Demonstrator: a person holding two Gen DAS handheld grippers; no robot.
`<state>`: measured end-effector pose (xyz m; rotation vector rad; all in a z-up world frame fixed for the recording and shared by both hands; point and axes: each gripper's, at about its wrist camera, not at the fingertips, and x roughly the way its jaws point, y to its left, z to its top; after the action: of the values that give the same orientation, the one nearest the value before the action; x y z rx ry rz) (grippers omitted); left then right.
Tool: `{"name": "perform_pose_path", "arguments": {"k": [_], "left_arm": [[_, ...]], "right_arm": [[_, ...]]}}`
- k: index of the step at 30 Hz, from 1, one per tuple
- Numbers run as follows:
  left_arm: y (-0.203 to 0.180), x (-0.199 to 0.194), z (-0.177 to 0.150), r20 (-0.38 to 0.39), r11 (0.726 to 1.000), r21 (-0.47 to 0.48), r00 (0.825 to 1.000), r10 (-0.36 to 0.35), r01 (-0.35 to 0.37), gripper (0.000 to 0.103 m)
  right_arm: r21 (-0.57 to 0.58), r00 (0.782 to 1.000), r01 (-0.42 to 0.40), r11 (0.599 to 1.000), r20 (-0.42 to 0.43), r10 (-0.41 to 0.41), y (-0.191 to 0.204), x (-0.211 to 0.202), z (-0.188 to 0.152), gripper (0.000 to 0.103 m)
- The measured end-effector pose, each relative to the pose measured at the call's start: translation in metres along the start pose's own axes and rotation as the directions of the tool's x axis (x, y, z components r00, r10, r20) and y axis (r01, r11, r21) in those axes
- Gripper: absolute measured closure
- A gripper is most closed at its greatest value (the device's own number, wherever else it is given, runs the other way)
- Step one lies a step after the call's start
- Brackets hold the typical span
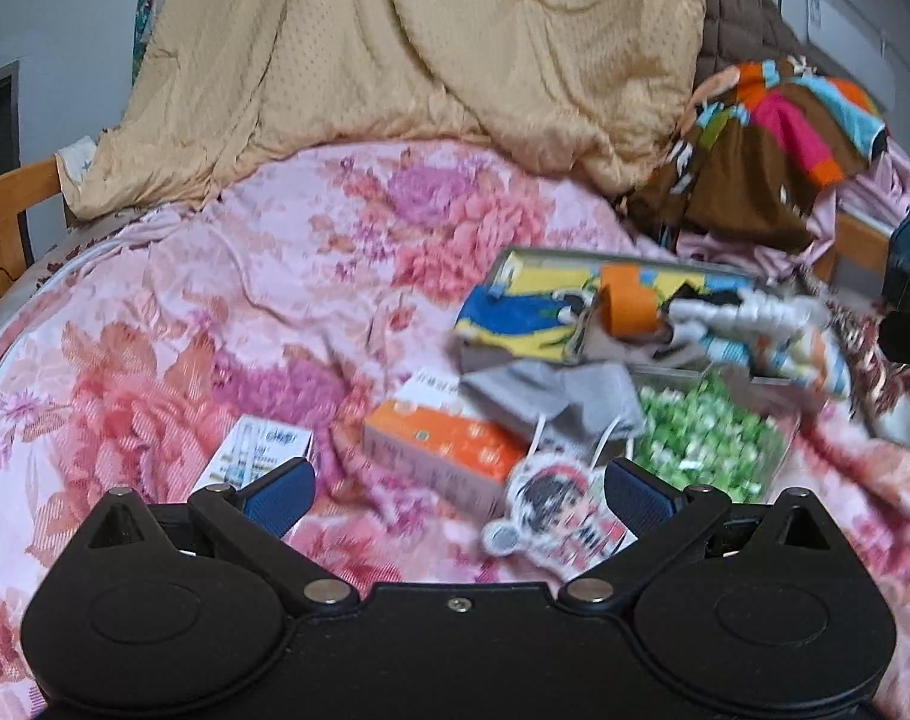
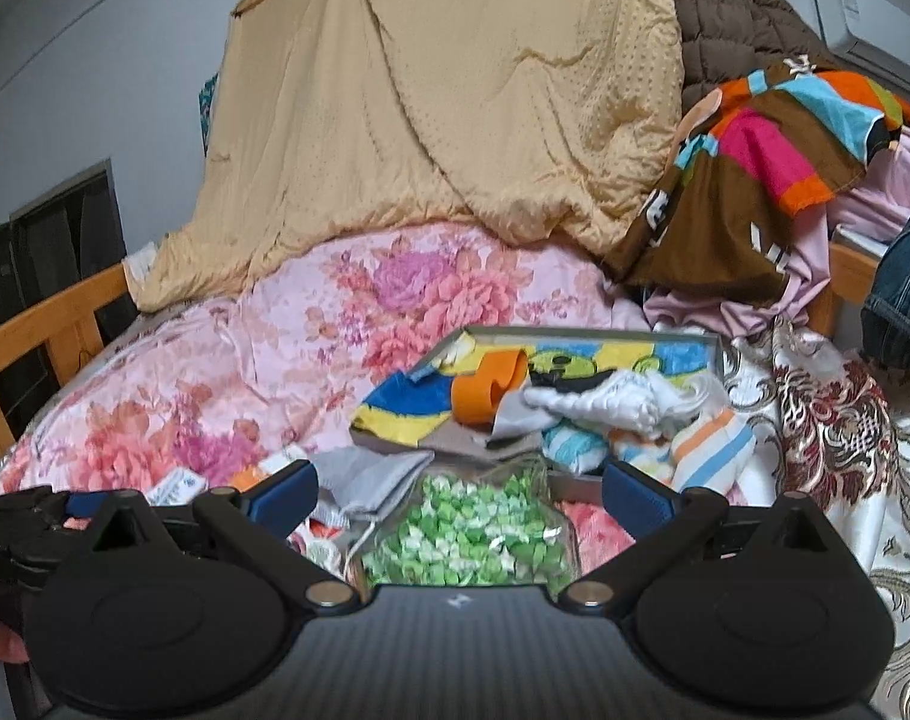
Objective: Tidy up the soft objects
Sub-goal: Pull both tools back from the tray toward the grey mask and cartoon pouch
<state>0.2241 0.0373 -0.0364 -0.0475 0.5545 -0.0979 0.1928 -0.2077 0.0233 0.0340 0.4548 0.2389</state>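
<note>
A shallow grey tray (image 1: 517, 254) (image 2: 592, 333) lies on the floral bed, holding a blue-yellow towel (image 1: 517, 315) (image 2: 404, 405), an orange roll (image 1: 625, 300) (image 2: 484, 390) and white striped socks (image 1: 754, 312) (image 2: 622, 399). A grey drawstring pouch (image 1: 550, 399) (image 2: 371, 477) and a clear bag of green paper stars (image 1: 703, 435) (image 2: 472, 531) lie in front of it. My left gripper (image 1: 457, 495) is open above a cartoon doll charm (image 1: 559, 516) and an orange box (image 1: 443, 450). My right gripper (image 2: 457, 495) is open over the star bag.
A beige quilt (image 1: 395, 60) (image 2: 443, 96) hangs at the back. Striped brown clothes (image 1: 766, 162) (image 2: 748, 180) are piled at the right. A white box (image 1: 257, 447) lies at the left. A wooden bed rail (image 2: 47, 324) runs along the left side.
</note>
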Motion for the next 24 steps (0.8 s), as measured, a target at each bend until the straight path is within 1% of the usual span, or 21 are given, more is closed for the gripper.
{"name": "perform_pose_path", "arguments": {"k": [7,14,18,24], "left_arm": [[0.001,0.011,-0.009,-0.060,1.000,-0.002,0.998,-0.026,0.026,0.001],[0.002,0.025,-0.016,-0.100,0.998,-0.002,0.993,-0.062,0.062,0.001],[0.003,0.031,-0.018,-0.109,0.997,-0.006,0.991,-0.072,0.072,0.001],[0.001,0.038,-0.019,-0.109,0.996,0.022,0.991,-0.079,0.082,0.001]], "right_arm": [[-0.030,0.996,-0.009,0.999,-0.088,0.006,0.003,0.014,-0.015,0.000],[-0.074,0.990,-0.026,0.997,-0.141,0.015,0.006,0.026,-0.022,0.000],[-0.085,0.986,-0.033,0.996,-0.168,0.018,0.008,0.032,-0.025,0.000],[-0.095,0.980,-0.043,0.995,-0.196,0.023,0.007,0.043,-0.028,0.000]]}}
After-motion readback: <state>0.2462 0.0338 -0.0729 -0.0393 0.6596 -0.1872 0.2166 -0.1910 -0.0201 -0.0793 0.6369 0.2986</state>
